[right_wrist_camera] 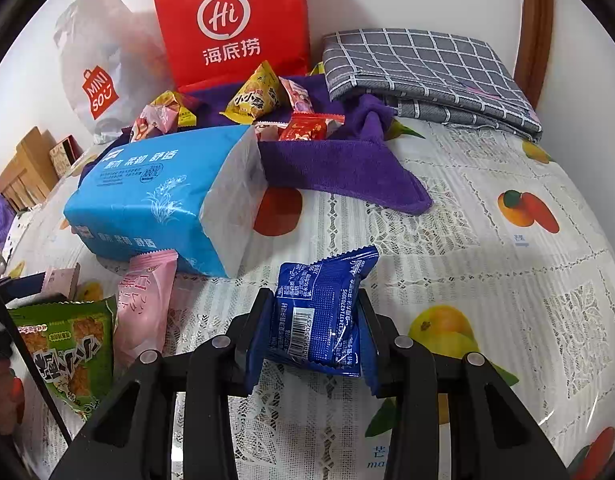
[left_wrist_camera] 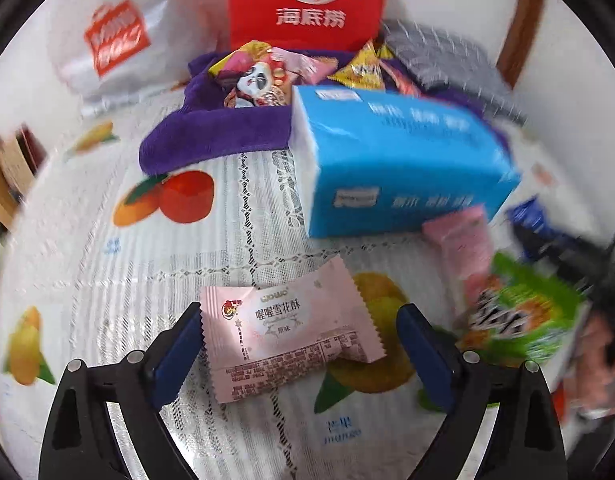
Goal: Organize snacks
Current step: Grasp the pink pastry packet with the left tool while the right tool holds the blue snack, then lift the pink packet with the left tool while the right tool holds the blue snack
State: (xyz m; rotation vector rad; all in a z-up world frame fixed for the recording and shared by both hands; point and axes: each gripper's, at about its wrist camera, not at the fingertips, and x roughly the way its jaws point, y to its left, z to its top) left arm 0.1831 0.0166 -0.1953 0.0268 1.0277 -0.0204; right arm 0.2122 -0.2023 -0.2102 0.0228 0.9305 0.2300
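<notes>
Your left gripper (left_wrist_camera: 299, 340) stood with its jaws spread wide over the fruit-print tablecloth (left_wrist_camera: 107, 280). A pale pink snack packet (left_wrist_camera: 287, 340) lay flat between the blue pads; the left pad sat just at the packet's edge, the right pad clear of it, so nothing was pinched.

Your right gripper (right_wrist_camera: 315, 324) was pinching a blue snack packet (right_wrist_camera: 323, 312), barcode side up, both pads pressed against its sides.

In the right wrist view, a blue tissue pack (right_wrist_camera: 159, 196) lay at 10 o'clock from the held packet. Behind the pack, at 12 o'clock, a purple towel (right_wrist_camera: 339, 168) carried a heap of small wrapped snacks (right_wrist_camera: 251, 100). A red paper bag (right_wrist_camera: 231, 28) stood upright behind the towel, with a white plastic bag (right_wrist_camera: 103, 64) at its left. A folded grey checked cloth (right_wrist_camera: 423, 72) lay at 1 o'clock.

At 9 o'clock lay a long pink packet (right_wrist_camera: 147, 304), touching the tissue pack, and a green snack bag (right_wrist_camera: 75, 348) just beside it.
</notes>
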